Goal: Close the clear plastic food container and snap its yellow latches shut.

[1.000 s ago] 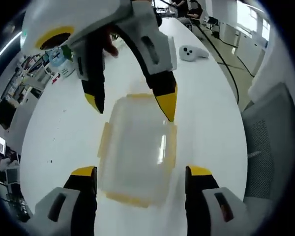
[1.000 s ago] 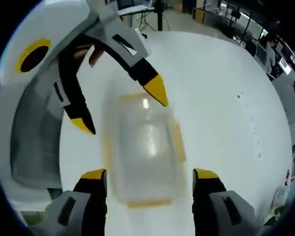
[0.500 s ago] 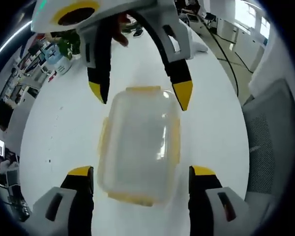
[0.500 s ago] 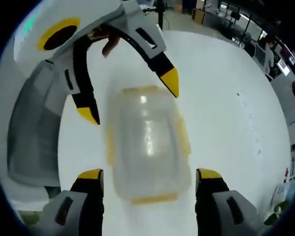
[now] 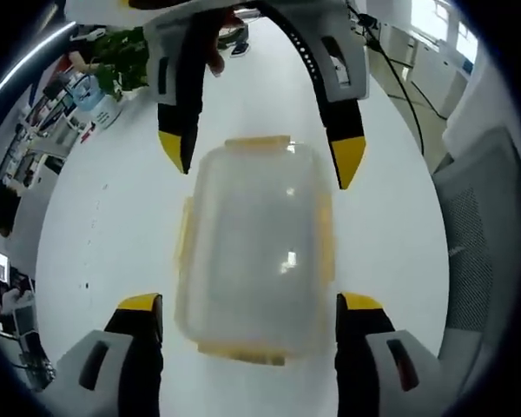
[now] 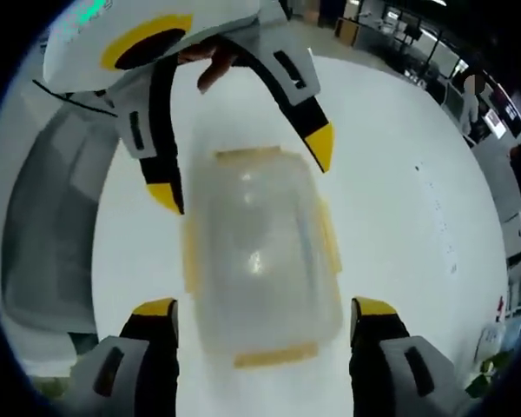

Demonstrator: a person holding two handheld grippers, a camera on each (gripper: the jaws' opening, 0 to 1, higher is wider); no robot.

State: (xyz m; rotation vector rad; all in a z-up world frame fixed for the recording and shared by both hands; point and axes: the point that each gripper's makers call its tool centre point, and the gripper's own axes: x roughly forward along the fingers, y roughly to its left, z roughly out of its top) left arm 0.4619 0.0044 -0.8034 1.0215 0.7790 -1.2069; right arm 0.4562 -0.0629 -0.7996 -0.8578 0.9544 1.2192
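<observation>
- Clear plastic container (image 5: 256, 248) flat on white table (image 5: 104, 234), lid seated on top, yellow latches (image 5: 257, 142) visible along all four edges.
- Sits squarely between both grippers, which face each other from opposite short ends.
- Left gripper (image 5: 250, 314): wide open, yellow-tipped jaws straddling near end of box, gripping nothing.
- Right gripper (image 6: 265, 317): likewise spread wide, jaws flanking its own near end, holding nothing; also seen in left gripper view at far end (image 5: 260, 156), tips just outside far corners.
- Hard to tell from either view whether latches are snapped down or merely folded loosely against walls; right gripper view slightly blurred.
- Judged stage: approach and alignment, pressing of latches not yet begun.
- Risk: light box on slick table, likely to skid away if pushed on one end latch without bracing from opposite gripper.
- Risk: jaw tip landing on lid instead of latch tab, flexing thin plastic and popping lid off its rim.
- Risk: uneven pressing, one side clicking while other lifts, leaving lid skewed.
- Risk: open jaws catching on side latches (image 6: 330, 243) during descent, dragging or rotating container.
</observation>
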